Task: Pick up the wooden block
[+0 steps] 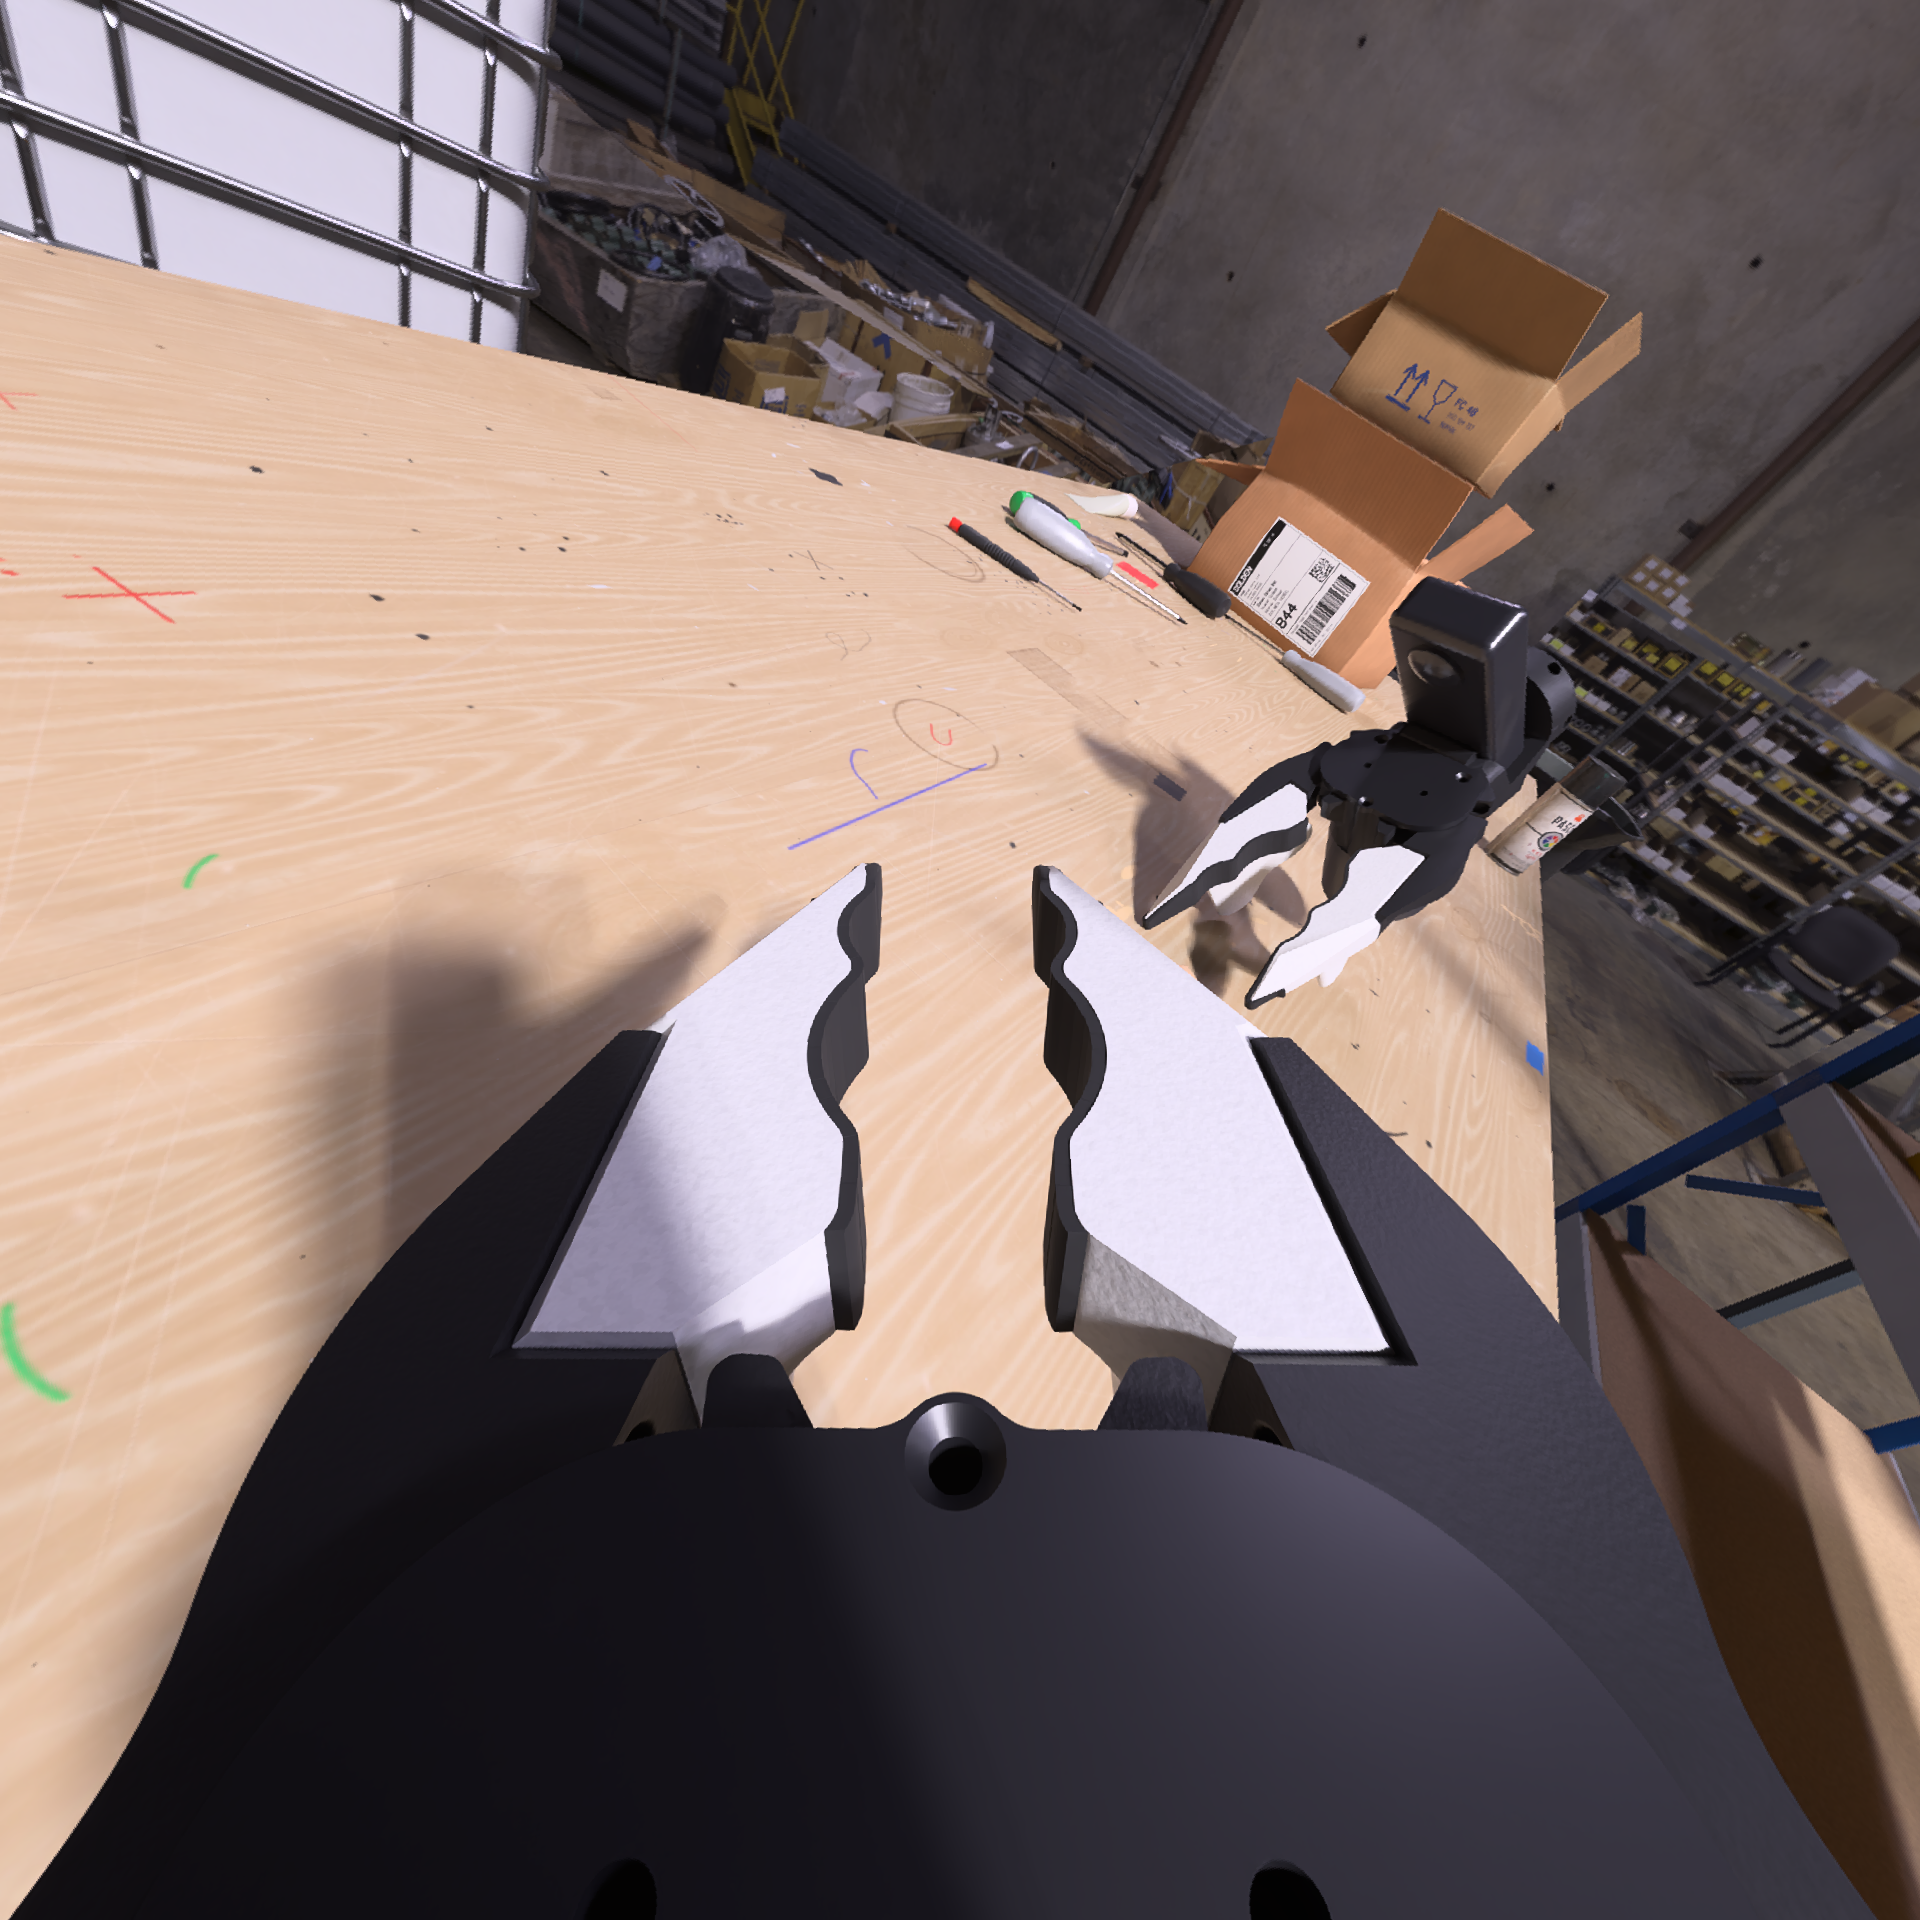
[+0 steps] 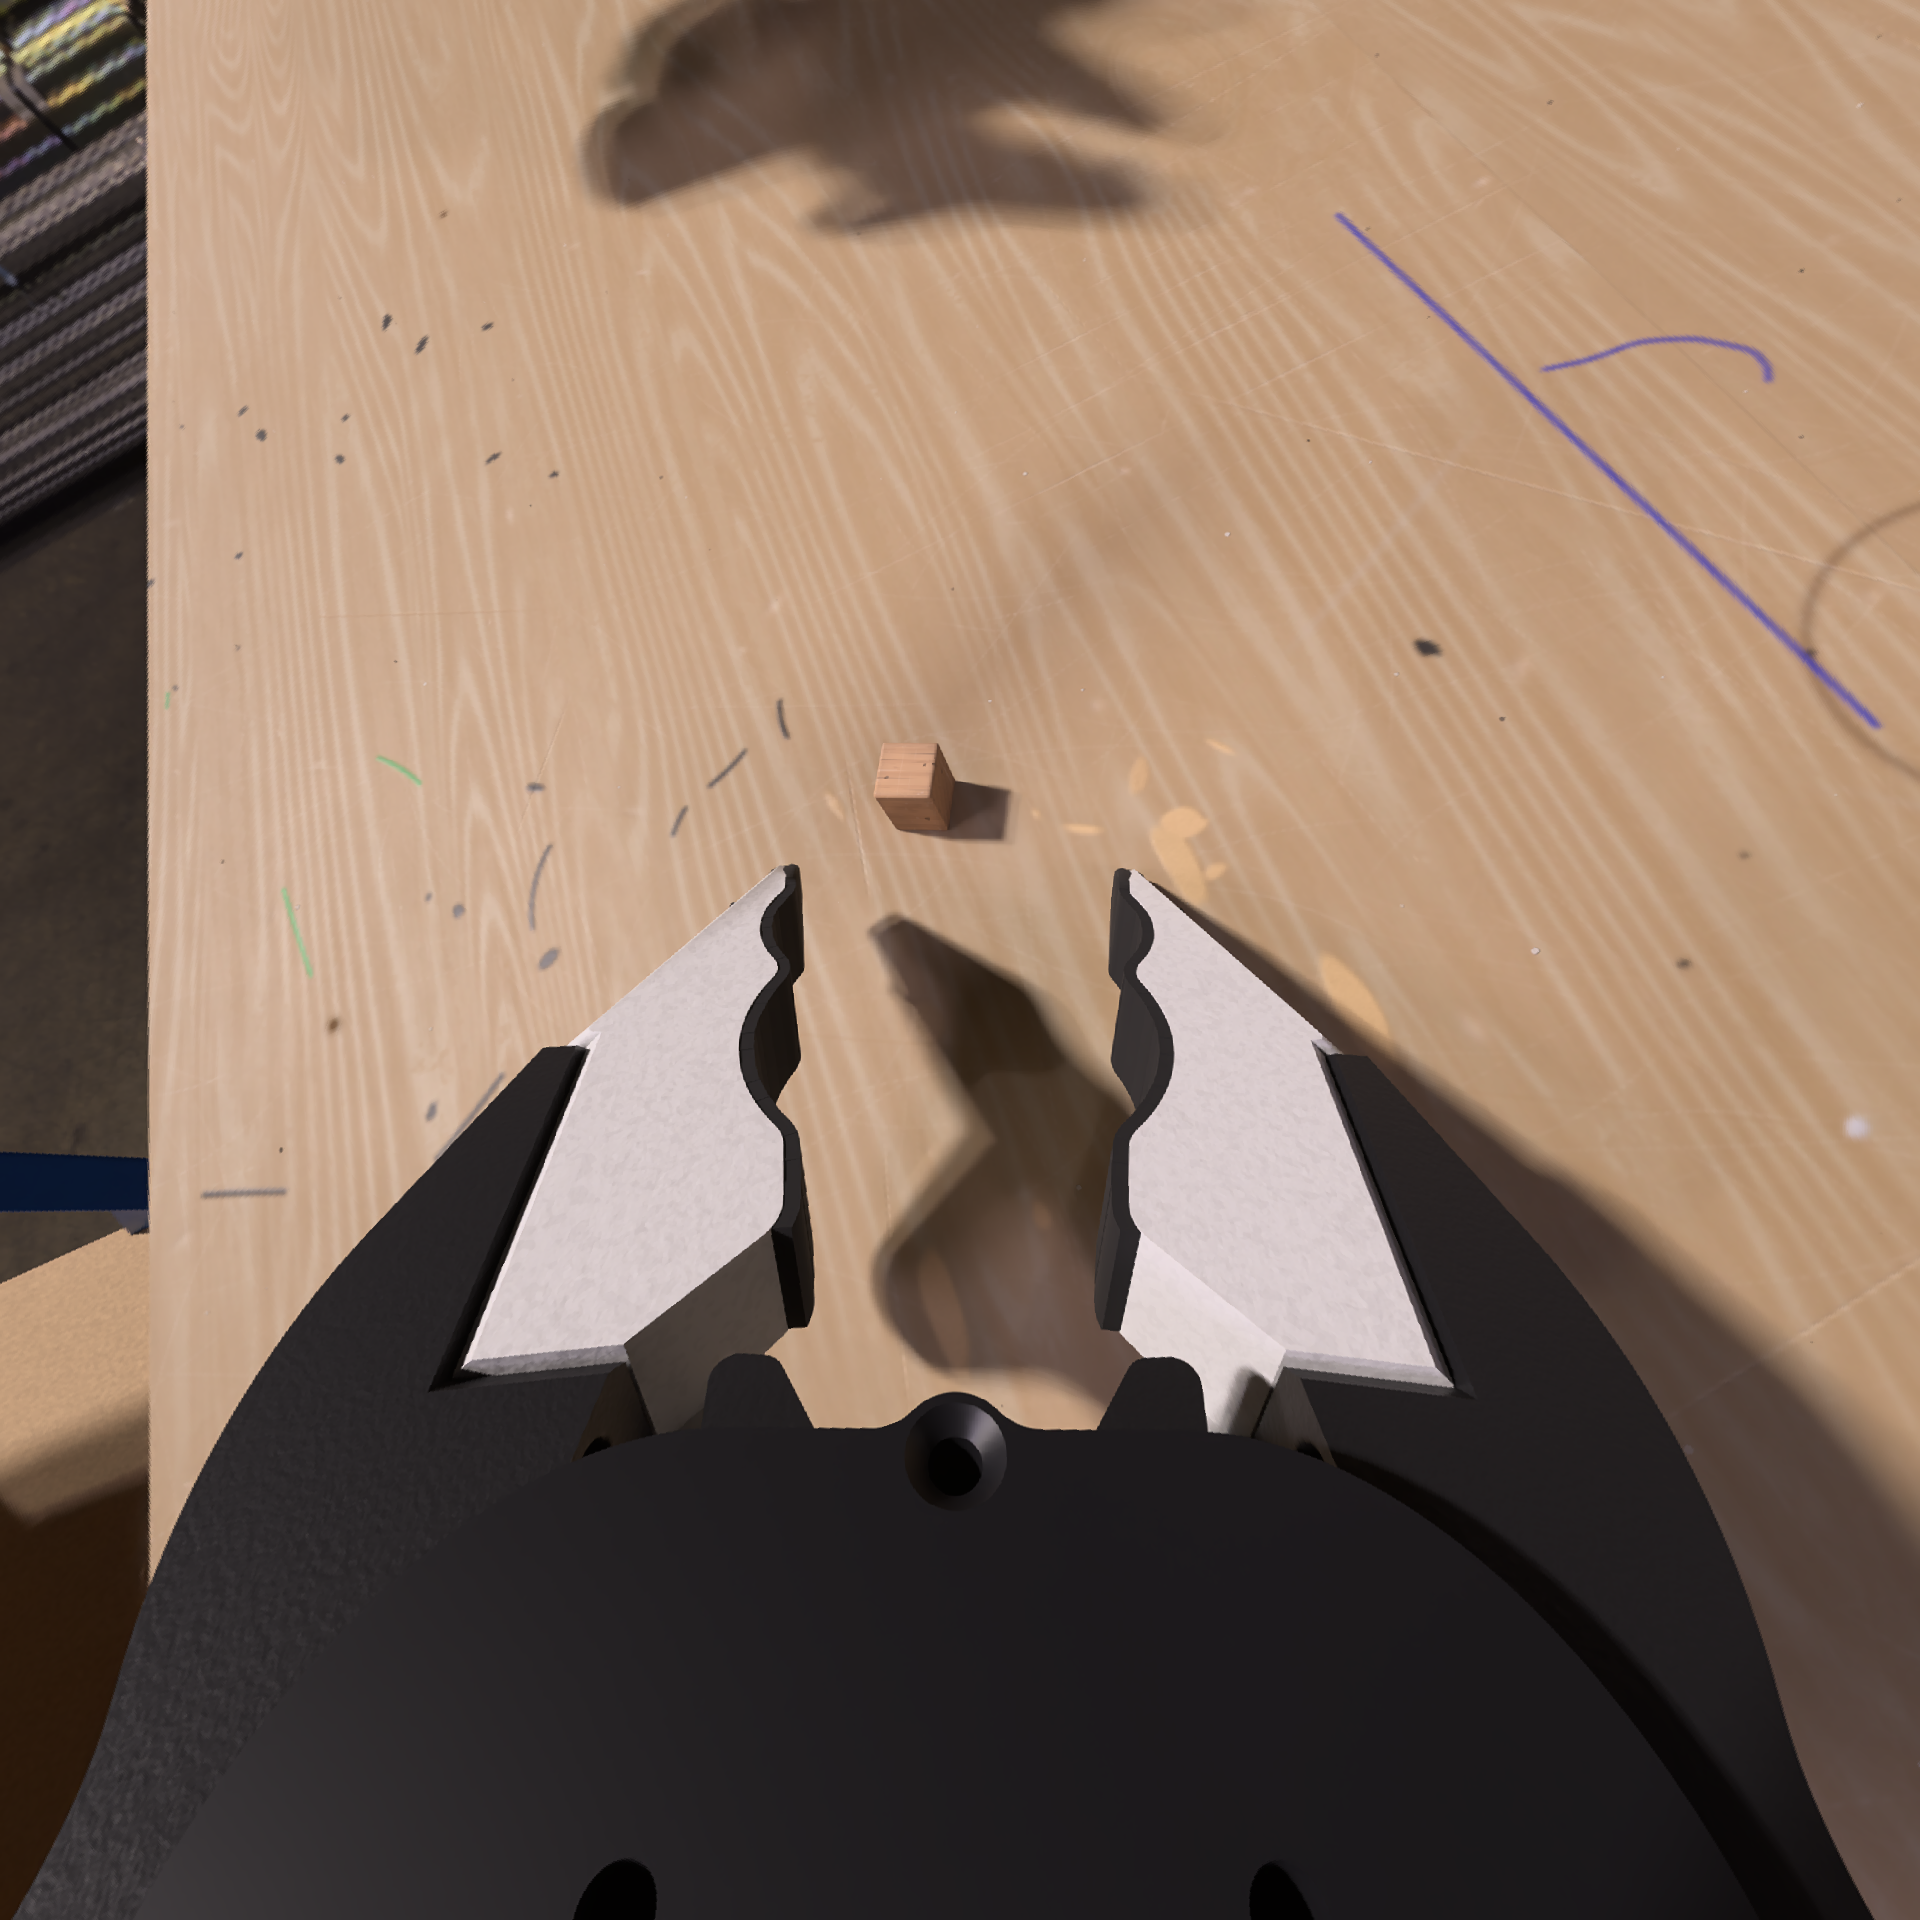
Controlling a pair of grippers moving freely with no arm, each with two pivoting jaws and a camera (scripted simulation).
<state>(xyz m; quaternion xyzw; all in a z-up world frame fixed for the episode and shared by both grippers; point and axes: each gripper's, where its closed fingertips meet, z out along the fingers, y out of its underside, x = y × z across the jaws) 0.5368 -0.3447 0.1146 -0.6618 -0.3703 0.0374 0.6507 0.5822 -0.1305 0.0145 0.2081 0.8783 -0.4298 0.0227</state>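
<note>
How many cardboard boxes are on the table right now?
2, both at the table's far right end: a lower open box bearing a label, and a smaller open box atop it. Others may be hidden.

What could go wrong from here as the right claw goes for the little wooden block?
1. The wooden block is small next to the right claw's wide-open gap, and sits slightly left of its centreline, so one finger may touch first and nudge it aside.
2. The block lies flat on the table, so the fingertips may scrape the surface on the way down.
3. The left claw is open and aimed at bare table, so it looks unlikely to help.
</note>
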